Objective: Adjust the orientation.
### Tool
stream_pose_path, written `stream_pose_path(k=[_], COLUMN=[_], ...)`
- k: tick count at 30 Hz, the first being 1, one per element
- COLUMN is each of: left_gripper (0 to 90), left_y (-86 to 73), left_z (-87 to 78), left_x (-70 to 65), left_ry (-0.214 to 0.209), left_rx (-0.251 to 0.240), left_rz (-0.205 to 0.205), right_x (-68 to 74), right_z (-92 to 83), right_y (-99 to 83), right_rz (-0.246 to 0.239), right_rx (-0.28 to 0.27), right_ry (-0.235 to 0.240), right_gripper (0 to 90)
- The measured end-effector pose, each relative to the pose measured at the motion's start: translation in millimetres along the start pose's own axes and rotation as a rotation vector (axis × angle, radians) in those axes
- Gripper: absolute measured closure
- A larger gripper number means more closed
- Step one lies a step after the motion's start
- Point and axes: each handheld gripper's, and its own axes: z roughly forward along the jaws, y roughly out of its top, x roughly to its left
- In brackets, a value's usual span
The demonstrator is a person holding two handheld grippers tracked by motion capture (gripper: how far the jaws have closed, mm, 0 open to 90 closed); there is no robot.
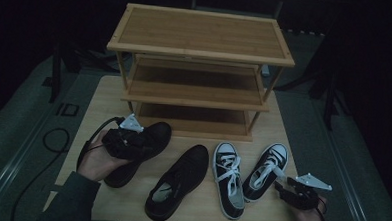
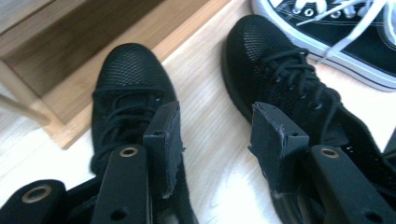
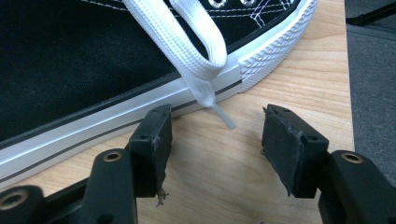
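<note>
Two black mesh shoes and two black-and-white canvas sneakers lie on a light wooden table (image 1: 96, 111) before a three-shelf wooden rack (image 1: 199, 38). My left gripper (image 1: 137, 144) hovers over the left black shoe (image 1: 159, 133). Its jaws (image 2: 217, 140) stand open over bare table between that shoe (image 2: 128, 79) and the second black shoe (image 2: 275, 60). My right gripper (image 1: 282, 186) sits at the table's front right, beside the right sneaker (image 1: 264, 171). Its jaws (image 3: 219, 140) are open and hold nothing; the tip of the sneaker's (image 3: 93, 56) white lace (image 3: 187, 51) ends just ahead of them.
The second black shoe (image 1: 178, 182) and the left sneaker (image 1: 229, 179) lie side by side in the middle. All three rack shelves are bare. The table's right edge (image 3: 343, 93) runs close to my right gripper, with dark floor beyond. A cable (image 1: 52, 139) loops on the floor at left.
</note>
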Motion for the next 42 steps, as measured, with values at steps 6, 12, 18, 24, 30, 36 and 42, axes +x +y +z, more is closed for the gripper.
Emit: stream_pose_path(k=[6,12,18,24,30,36,42], left_gripper=[53.4,53.6,53.6,53.7,53.9,54.0,54.3], left_y=[5.5,10.1,12.5,14.9,15.9,14.1,11.3], left_z=[2.7,3.0,6.2,8.9,12.9,19.3,28.3], left_x=[-10.3,-17.0,-24.3,-31.4,-36.1,-41.4,-45.1], left_ry=[-0.025,-0.041,-0.059,-0.071,-0.078,-0.087,-0.105], left_rx=[0.010,0.007,0.019,0.018,0.031,0.046,0.063], left_rz=[0.035,0.050,0.068,0.083,0.094,0.106,0.109], right_x=[0.1,0.2,0.3,0.2,0.3,0.2,0.4], right_z=[0.0,0.0,0.0,-0.1,-0.1,0.0,0.0], right_y=[0.0,0.0,0.0,0.0,0.0,0.0,0.0], right_rz=[0.002,0.002,0.002,0.002,0.002,0.001,0.004], right_rx=[0.000,0.000,0.000,0.001,0.001,-0.001,0.000], right_ry=[0.000,-0.001,-0.001,-0.001,-0.002,-0.002,-0.002], right_gripper=[42.3,42.3,42.3,42.2,42.2,42.2,42.2])
